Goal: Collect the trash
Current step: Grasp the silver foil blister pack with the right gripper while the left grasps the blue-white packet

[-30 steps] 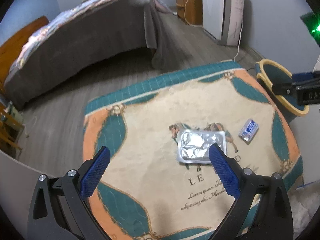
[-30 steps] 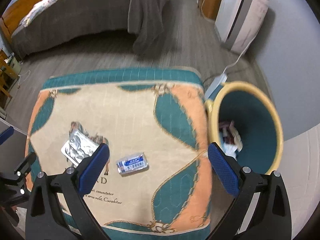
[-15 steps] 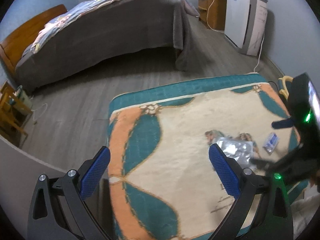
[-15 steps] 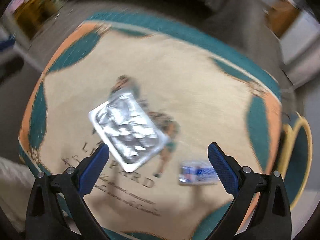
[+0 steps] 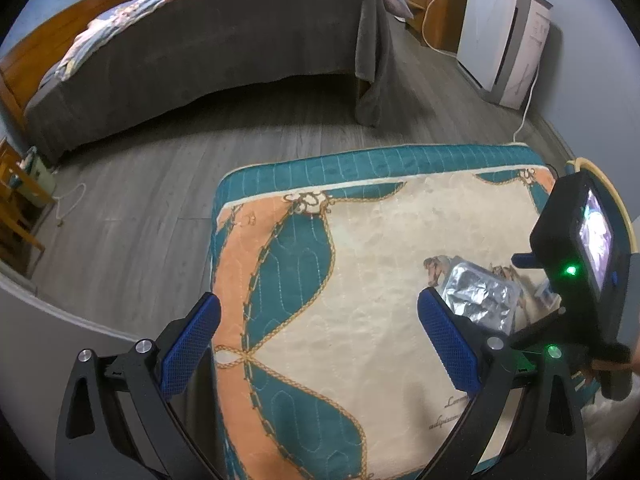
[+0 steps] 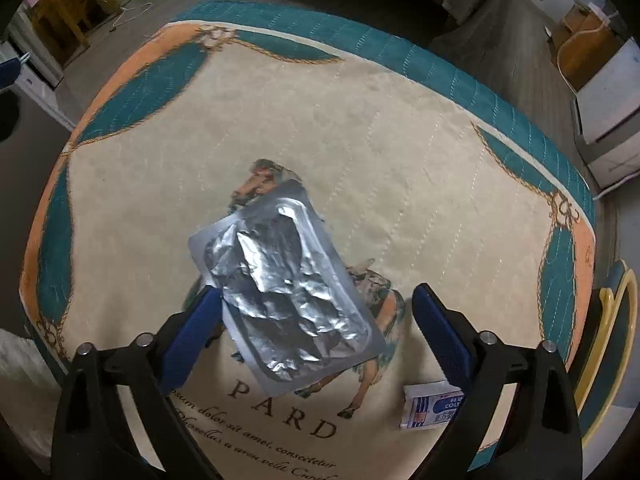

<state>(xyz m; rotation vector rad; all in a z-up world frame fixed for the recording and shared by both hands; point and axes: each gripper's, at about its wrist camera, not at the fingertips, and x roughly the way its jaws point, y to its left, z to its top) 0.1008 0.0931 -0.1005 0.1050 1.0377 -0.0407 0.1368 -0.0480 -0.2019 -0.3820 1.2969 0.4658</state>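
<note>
A crumpled silver foil blister pack (image 6: 284, 296) lies flat on the patterned rug (image 6: 400, 140). My right gripper (image 6: 316, 300) points steeply down just above it. Its jaws are closing, the pack lies between them, and the pads do not press on it. The left pad sits at the pack's edge. A small blue-and-white sachet (image 6: 430, 406) lies by the right finger. My left gripper (image 5: 319, 304) hangs open over the rug's left part with nothing between its fingers. In its view the foil pack (image 5: 480, 300) shows beyond the right finger, below the right gripper's camera housing (image 5: 576, 240).
A yellow-rimmed teal bin (image 6: 616, 320) stands off the rug's right edge. A bed with a grey cover (image 5: 200, 40) fills the back. A white appliance (image 5: 500, 40) and a wooden cabinet (image 5: 436, 8) stand at the far wall, and wooden furniture (image 5: 16, 200) at the left.
My right gripper swung away from the bin, rolled and dropped over the foil pack. My left gripper shifted left, so the pack moved from between its fingers to the right of them.
</note>
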